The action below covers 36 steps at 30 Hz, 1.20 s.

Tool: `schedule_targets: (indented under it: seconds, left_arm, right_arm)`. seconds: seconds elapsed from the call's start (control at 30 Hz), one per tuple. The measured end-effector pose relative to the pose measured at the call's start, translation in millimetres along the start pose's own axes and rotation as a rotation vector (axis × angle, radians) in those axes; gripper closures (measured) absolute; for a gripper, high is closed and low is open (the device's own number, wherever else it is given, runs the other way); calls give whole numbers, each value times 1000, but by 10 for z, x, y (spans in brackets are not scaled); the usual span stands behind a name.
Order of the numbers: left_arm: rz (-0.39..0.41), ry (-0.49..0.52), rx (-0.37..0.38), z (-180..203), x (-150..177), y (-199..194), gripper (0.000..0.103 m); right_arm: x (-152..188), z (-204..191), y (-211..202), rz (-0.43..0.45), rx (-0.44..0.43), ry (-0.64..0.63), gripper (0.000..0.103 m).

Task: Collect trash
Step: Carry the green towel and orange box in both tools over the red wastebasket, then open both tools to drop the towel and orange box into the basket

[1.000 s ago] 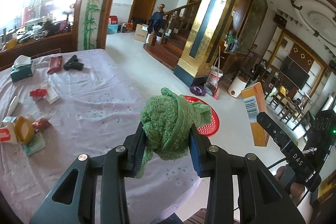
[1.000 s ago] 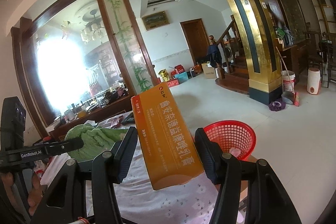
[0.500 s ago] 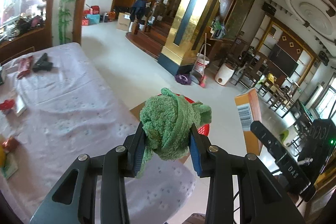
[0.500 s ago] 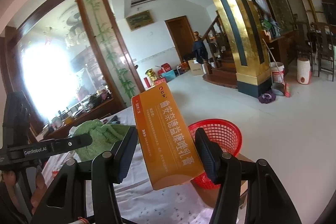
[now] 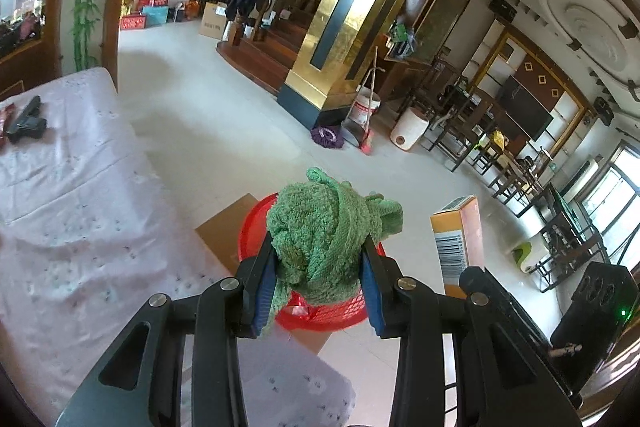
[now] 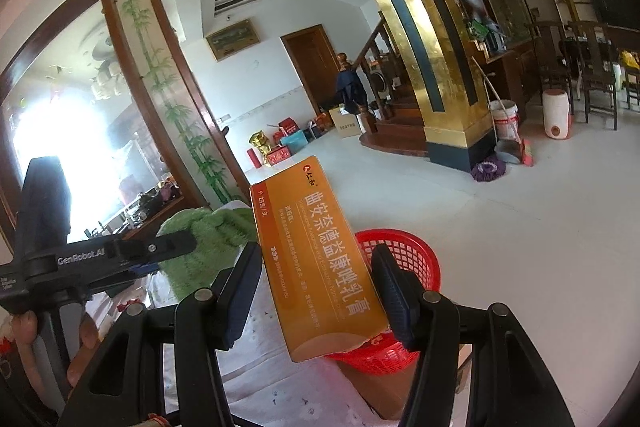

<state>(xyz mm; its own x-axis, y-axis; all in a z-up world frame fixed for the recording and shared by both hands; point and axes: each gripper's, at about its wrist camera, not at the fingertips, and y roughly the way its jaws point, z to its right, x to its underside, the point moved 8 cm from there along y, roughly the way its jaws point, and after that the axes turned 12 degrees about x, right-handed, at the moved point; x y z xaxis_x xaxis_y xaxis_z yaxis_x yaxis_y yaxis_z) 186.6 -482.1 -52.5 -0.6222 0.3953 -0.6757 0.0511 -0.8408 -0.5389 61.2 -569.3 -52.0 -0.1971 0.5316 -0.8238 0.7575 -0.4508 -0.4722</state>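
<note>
Green cloth and orange box held above the red basket.

Left claw is clenched on the bunched green cloth, hanging over the red basket, which sits on a cardboard box beside the cloth-covered counter. Right claw grips the tilted orange box, the basket's rim showing just behind it.

The cloth sits between the left gripper fingers, above the basket. The box stands in the right gripper, to the right of the cloth. The basket rests on a carton beside the table.
</note>
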Motion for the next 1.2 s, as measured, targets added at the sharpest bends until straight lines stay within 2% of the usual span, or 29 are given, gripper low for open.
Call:
schedule_targets:
  seconds: [0.4,0.9,1.03,1.1,1.17,1.2]
  left_arm:
    - [-83,-53,2,-128,37,601,67]
    - [-112,-144,-10,-377,48,912,66]
    - [-127,-138,-30,-391,72,976,61]
    - [-127,-151,-14,-382,83,975,56]
    - [-121,-164,-9,-398,82,946,45]
    - [-111,-166,-15,-408,72,914,43]
  right_arm:
    - [52,283,389,-42,28,57,42]
    - [124,410,661,-83,52,108,42]
    - [135,374,727,-96,54,118,42]
    - [133,368,758,-98,58,115,42]
    - [136,350,798,-103,50,108,40]
    - [143,328,821,-111,49,104,40]
